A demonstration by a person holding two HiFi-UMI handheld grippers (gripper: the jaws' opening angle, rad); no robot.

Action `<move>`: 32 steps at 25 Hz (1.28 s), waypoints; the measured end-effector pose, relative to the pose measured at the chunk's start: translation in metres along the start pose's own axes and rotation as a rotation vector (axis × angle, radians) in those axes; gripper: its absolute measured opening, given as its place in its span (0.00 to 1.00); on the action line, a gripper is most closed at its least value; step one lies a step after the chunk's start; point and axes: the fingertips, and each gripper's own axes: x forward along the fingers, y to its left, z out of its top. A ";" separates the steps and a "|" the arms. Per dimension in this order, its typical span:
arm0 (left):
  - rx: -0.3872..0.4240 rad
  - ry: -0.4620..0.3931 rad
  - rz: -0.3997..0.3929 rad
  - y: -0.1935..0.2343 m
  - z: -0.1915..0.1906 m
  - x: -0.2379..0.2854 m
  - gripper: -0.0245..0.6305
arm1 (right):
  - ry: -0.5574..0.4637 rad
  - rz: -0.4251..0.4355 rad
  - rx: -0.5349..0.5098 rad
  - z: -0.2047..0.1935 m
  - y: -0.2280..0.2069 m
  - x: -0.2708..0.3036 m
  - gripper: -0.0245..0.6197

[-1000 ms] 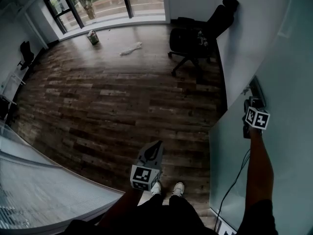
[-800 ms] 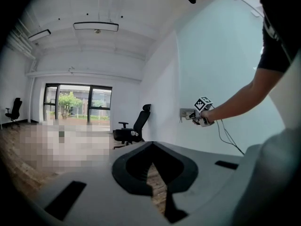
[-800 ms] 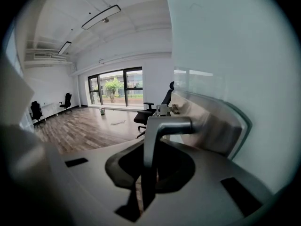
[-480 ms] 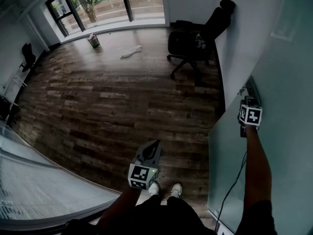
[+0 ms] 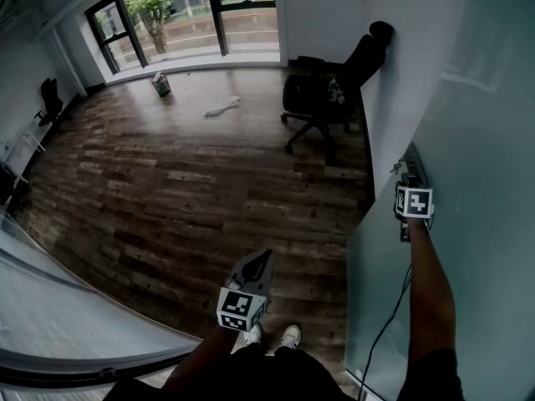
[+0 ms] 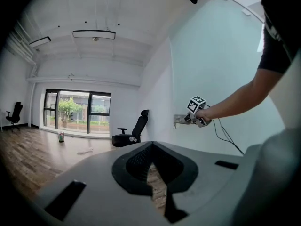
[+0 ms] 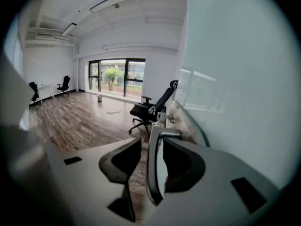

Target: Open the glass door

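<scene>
- From the head view: looks steeply down on a dark wood floor [image 5: 167, 190]. Has the glass door [image 5: 380, 307] at the right, a frosted, pale green pane with its near edge angled out over the boards, off the line of the white wall [image 5: 393, 73].
- Same view: finds the right gripper [image 5: 407, 182] up at the door's edge on an outstretched arm. Finds the left gripper [image 5: 263, 261] low in the middle above the person's shoes, well apart from the door.
- Also takes in a black office chair [image 5: 326, 90] beside the wall and a wide window [image 5: 192, 7] at the far end.
- From the left gripper view: shows the left gripper [image 6: 151, 147] with tips drawn together, only a sliver of floor below them, nothing caught between.
- Beyond, catches the right gripper [image 6: 192, 118] at the metal door handle [image 6: 179, 121], fixed at the edge of the milky, smooth door pane [image 6: 221, 74].
- From the right gripper view: shows the right gripper [image 7: 151, 142] closed narrowly around the door handle [image 7: 153, 173], a curved grey metal bar standing upright between the jaws.
- Fills the right side with the door [image 7: 235, 69], cloudy and faintly green, with a pale reflected patch across it.
</scene>
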 end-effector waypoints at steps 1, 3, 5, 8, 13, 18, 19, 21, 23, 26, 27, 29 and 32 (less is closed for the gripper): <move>0.003 -0.005 0.011 0.001 -0.005 -0.003 0.04 | -0.038 -0.017 0.000 0.003 -0.002 -0.008 0.27; 0.005 -0.014 0.032 0.002 -0.009 -0.011 0.04 | -0.112 -0.045 -0.007 0.011 -0.004 -0.027 0.27; 0.000 -0.018 0.044 0.000 -0.007 -0.019 0.04 | -0.183 -0.050 -0.017 0.021 -0.001 -0.049 0.27; -0.009 -0.001 0.042 -0.006 -0.005 -0.029 0.04 | -0.270 -0.042 -0.012 0.029 0.008 -0.078 0.26; -0.014 0.001 0.028 -0.016 -0.009 -0.052 0.04 | -0.371 -0.026 0.053 0.014 0.033 -0.130 0.24; -0.030 -0.012 0.014 -0.018 -0.016 -0.082 0.04 | -0.413 -0.007 0.066 -0.026 0.083 -0.193 0.19; -0.033 -0.016 0.007 -0.019 -0.017 -0.091 0.04 | -0.417 -0.008 0.068 -0.037 0.094 -0.208 0.16; -0.033 -0.024 -0.012 -0.023 -0.018 -0.110 0.04 | -0.428 -0.010 0.064 -0.059 0.118 -0.239 0.11; -0.027 -0.033 -0.029 -0.027 -0.020 -0.131 0.04 | -0.449 -0.006 0.057 -0.078 0.143 -0.271 0.06; -0.025 -0.036 -0.053 -0.034 -0.026 -0.171 0.04 | -0.486 0.004 0.056 -0.107 0.183 -0.326 0.06; -0.024 -0.034 -0.059 -0.037 -0.030 -0.185 0.04 | -0.497 0.006 0.060 -0.117 0.195 -0.345 0.06; -0.019 -0.031 -0.066 -0.042 -0.036 -0.213 0.04 | -0.524 0.023 0.077 -0.134 0.219 -0.379 0.06; -0.031 -0.037 -0.075 -0.048 -0.044 -0.255 0.04 | -0.535 0.067 0.067 -0.166 0.261 -0.424 0.06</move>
